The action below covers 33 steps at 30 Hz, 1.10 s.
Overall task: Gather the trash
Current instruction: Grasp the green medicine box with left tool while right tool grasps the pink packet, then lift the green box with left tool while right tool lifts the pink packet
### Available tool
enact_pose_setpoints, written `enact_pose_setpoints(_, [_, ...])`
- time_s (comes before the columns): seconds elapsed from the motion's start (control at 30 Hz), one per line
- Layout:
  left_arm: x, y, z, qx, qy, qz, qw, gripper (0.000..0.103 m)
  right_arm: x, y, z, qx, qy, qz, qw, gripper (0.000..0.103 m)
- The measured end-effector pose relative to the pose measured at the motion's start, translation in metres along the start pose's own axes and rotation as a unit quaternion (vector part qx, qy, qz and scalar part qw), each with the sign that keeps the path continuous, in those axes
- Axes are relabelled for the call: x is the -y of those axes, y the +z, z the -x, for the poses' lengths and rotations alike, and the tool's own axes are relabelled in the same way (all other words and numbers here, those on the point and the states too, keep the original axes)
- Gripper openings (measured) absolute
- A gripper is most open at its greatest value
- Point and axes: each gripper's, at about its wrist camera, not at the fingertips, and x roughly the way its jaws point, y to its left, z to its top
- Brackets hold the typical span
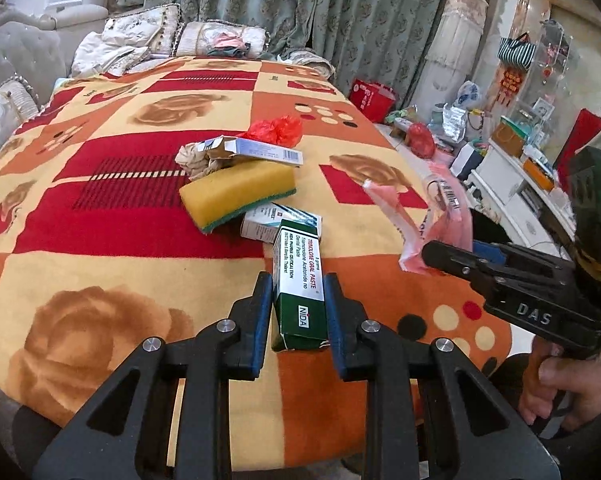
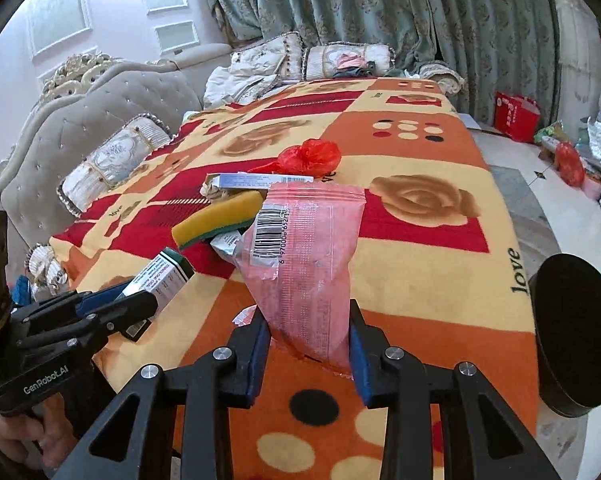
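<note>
My left gripper is shut on a green and white oral paste box and holds it above the blanket; it also shows in the right wrist view. My right gripper is shut on a pink plastic wrapper with a barcode, also seen in the left wrist view. Further back on the blanket lie a yellow sponge, a small white box under it, a long white box, a crumpled paper wad and a red plastic bag.
A patterned orange and red blanket covers the surface. A black round bin stands at its right edge. A grey sofa with cushions runs along the left and far side. Bags and clutter crowd the floor to the right.
</note>
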Motion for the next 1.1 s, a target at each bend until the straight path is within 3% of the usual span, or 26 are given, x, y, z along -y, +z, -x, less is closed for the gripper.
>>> enact_pose_setpoints(0.6, [-0.011, -0.005, 0.003, 0.005, 0.013, 0.004, 0.9999, 0.023, -0.028, 0.004, -0.002, -0.01, -0.022, 0.025, 0.999, 0.034])
enact_pose_setpoints(1.1, [-0.009, -0.003, 0.005, 0.008, 0.015, -0.001, 0.9999, 0.023, -0.018, 0.003, 0.007, -0.003, -0.032, 0.014, 0.999, 0.034])
